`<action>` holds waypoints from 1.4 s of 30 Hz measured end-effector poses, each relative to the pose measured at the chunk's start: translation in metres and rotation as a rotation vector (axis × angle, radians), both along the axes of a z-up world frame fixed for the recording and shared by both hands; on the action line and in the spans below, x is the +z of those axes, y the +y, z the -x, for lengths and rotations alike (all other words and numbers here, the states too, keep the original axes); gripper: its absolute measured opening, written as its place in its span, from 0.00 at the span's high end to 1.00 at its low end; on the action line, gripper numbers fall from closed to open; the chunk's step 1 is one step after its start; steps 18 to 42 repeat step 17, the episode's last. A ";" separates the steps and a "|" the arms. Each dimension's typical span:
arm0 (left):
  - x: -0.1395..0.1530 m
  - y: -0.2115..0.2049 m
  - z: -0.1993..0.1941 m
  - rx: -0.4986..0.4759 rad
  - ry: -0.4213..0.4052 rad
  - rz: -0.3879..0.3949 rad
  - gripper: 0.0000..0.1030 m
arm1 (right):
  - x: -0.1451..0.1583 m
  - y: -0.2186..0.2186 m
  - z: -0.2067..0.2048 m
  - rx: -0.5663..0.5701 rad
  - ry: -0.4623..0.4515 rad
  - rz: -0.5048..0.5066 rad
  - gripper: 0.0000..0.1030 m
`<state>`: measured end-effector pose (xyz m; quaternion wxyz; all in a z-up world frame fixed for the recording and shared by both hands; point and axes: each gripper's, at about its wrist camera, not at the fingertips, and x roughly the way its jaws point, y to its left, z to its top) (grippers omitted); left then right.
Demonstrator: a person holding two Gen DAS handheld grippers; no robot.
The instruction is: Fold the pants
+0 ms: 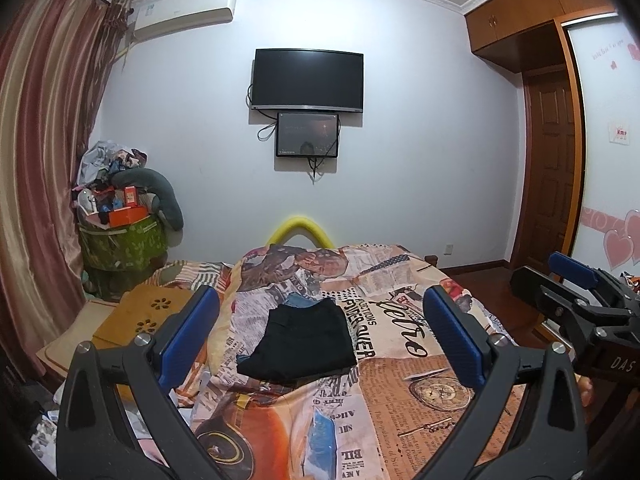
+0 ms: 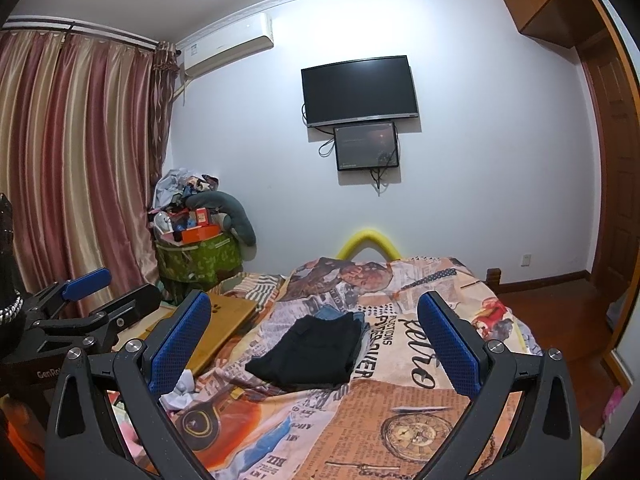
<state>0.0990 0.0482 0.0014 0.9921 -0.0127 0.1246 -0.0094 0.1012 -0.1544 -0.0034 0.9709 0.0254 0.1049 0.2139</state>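
blue garment [image 1: 301,301]: mostly hidden under black pants [image 1: 304,340] | lower screen [image 1: 307,135]: picture too small to read

One pair of black pants [image 1: 300,340] lies folded on one bed [image 1: 420,400]. Above the bed, two screens [image 1: 308,80] hang on the wall. Two grippers [image 1: 320,336] are in view.

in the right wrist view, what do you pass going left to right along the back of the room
curtain → air conditioner → tv → wooden door
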 end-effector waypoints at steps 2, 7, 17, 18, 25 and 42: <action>0.000 -0.001 0.000 -0.005 -0.001 -0.001 0.00 | -0.001 0.000 0.001 -0.001 -0.001 0.001 0.00; 0.000 -0.001 0.002 -0.010 0.000 0.003 0.00 | -0.001 0.000 0.001 -0.001 0.001 0.002 0.00; 0.001 0.004 0.001 -0.007 0.008 0.015 0.00 | -0.002 0.001 0.002 0.002 0.006 0.004 0.00; 0.001 0.004 0.001 -0.007 0.008 0.015 0.00 | -0.002 0.001 0.002 0.002 0.006 0.004 0.00; 0.001 0.004 0.001 -0.007 0.008 0.015 0.00 | -0.002 0.001 0.002 0.002 0.006 0.004 0.00; 0.001 0.004 0.001 -0.007 0.008 0.015 0.00 | -0.002 0.001 0.002 0.002 0.006 0.004 0.00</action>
